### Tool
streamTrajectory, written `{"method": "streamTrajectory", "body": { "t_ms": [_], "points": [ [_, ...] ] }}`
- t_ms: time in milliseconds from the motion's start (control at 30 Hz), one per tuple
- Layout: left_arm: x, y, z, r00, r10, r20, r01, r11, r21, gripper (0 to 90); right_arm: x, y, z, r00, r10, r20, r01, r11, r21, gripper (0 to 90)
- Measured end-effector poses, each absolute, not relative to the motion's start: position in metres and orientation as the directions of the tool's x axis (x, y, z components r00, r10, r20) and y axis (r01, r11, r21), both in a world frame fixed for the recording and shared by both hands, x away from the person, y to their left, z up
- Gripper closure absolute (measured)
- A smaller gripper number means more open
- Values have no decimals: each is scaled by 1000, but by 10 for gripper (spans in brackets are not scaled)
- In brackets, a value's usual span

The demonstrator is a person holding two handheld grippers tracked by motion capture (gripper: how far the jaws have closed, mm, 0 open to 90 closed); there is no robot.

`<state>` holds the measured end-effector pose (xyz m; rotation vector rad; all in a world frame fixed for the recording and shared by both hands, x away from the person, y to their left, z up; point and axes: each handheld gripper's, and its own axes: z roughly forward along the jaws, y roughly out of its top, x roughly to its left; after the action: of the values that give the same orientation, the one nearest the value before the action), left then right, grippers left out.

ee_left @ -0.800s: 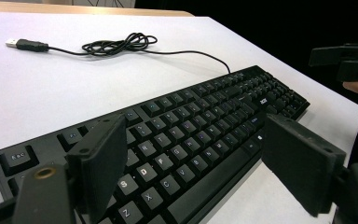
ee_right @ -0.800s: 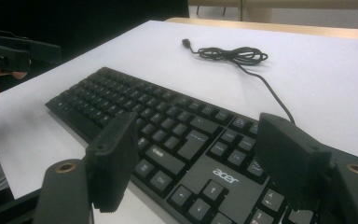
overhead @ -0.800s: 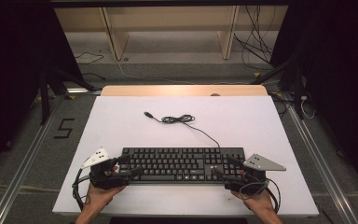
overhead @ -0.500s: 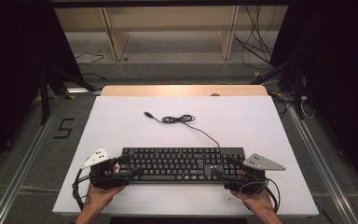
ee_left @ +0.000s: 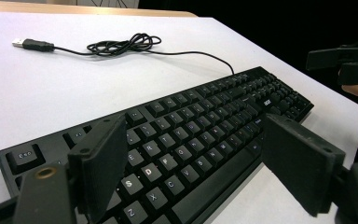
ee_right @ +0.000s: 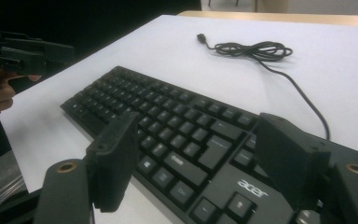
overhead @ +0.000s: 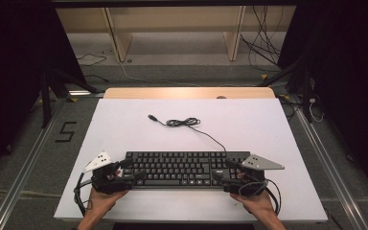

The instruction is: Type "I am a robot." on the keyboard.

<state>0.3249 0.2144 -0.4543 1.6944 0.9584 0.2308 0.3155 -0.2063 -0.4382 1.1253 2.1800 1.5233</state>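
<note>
Table (overhead: pixel 124 129), white-topped, carries a black keyboard (overhead: pixel 184 168) lying flat near its front edge, keys up, silver logo at its right end; its thin black cable (overhead: pixel 187 122) runs back to a loose coil; 2 tools, left gripper (overhead: pixel 133 171) and right gripper (overhead: pixel 224 173), stand spread over the keyboard's ends, gripping nothing.
</note>
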Motion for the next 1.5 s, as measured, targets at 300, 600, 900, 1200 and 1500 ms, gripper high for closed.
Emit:
{"method": "streamTrajectory", "body": {
  "t_ms": [300, 600, 900, 1200, 1500],
  "points": [
    [326, 217, -455, 631, 709, -315, 488, -47, 872, 239, 329, -183, -436, -706, 671, 226, 465, 200, 862, 337],
    [330, 223, -457, 586, 745, -318, 532, -59, 845, 324, 350, -152, -437, -736, 640, 218, 480, 267, 836, 393],
    [332, 230, -462, 562, 772, -296, 576, -110, 810, 465, 367, -124, -440, -751, 626, 210, 495, 325, 806, 508],
    [334, 232, -468, 523, 823, -222, 623, -192, 758, 692, 378, -101, -445, -758, 621, 198, 510, 376, 774, 720],
    [336, 232, -471, 531, 825, -194, 641, -241, 729, 854, 387, -86, -453, -755, 629, 184, 524, 411, 746, 878]
  ]
}}
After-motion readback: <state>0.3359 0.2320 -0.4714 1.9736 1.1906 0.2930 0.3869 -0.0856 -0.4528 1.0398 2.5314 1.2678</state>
